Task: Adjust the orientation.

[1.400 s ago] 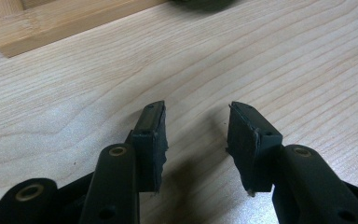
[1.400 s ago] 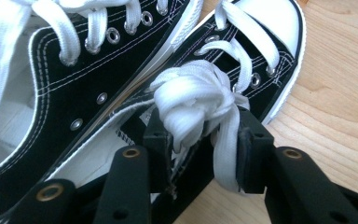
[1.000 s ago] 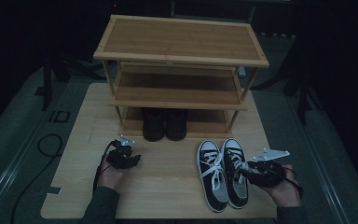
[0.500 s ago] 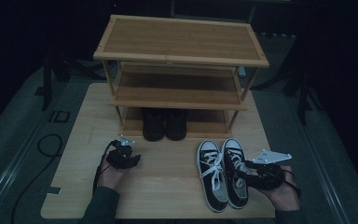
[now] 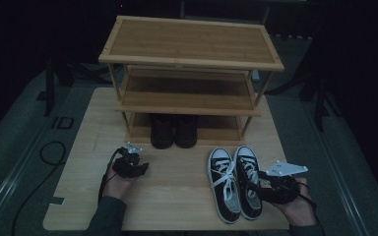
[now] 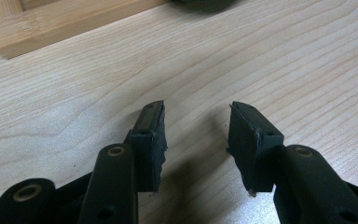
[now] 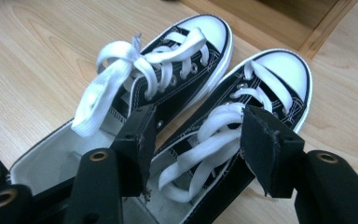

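Note:
A pair of black canvas sneakers (image 5: pixel 234 182) with white toe caps and white laces lies side by side on the wooden table (image 5: pixel 177 196), toes toward the bamboo shoe rack (image 5: pixel 189 73). My right gripper (image 5: pixel 262 187) is at the right sneaker (image 7: pixel 242 135), open, its jaws straddling that shoe's laced opening; the left sneaker (image 7: pixel 158 79) lies just beside. My left gripper (image 5: pixel 137 169) rests low over bare table left of centre, open with nothing between its jaws (image 6: pixel 196 135).
A pair of dark boots (image 5: pixel 173 130) stands on the rack's bottom shelf. The rack's middle and top shelves are bare. A black cable (image 5: pixel 49 152) loops on the floor at the left. The rack's base rail (image 6: pixel 65 18) lies ahead of my left gripper.
My right gripper has shifted slightly left, closing in over the right sneaker. The left gripper has stayed in place.

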Demonstrator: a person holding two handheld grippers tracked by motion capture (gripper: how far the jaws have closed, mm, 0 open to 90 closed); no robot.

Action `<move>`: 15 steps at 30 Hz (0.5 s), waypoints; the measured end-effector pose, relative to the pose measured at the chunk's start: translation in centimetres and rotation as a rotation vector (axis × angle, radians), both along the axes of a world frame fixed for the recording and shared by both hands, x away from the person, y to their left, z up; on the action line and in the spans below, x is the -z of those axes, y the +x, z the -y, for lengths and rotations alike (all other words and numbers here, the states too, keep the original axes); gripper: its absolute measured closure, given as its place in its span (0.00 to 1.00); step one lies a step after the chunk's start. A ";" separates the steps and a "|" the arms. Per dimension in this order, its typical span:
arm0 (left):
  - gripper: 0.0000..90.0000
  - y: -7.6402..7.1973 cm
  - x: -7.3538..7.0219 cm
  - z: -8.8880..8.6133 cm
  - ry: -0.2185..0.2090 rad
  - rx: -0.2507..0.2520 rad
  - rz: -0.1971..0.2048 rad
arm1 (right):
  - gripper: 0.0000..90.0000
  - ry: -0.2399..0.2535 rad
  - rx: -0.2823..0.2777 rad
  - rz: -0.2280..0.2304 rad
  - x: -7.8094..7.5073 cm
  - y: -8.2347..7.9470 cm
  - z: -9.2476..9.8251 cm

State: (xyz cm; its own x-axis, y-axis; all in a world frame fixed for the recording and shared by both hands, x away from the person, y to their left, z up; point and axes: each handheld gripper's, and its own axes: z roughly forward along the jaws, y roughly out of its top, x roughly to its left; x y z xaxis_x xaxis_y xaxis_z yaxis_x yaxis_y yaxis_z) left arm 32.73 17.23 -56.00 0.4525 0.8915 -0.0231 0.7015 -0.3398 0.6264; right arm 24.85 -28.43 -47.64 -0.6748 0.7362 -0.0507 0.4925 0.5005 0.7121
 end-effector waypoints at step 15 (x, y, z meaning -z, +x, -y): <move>0.62 -0.1 0.0 0.0 0.001 0.000 0.003 | 0.49 0.012 -0.036 -0.032 0.8 -0.4 -0.6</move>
State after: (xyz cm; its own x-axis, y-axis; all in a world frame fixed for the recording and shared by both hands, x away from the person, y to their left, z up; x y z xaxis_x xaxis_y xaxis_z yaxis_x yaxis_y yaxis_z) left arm 32.66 17.19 -56.03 0.4525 0.8915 -0.0211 0.6998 -0.3403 0.6280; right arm 24.49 -27.83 -48.46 -0.7024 0.7115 -0.0198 0.4970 0.5102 0.7019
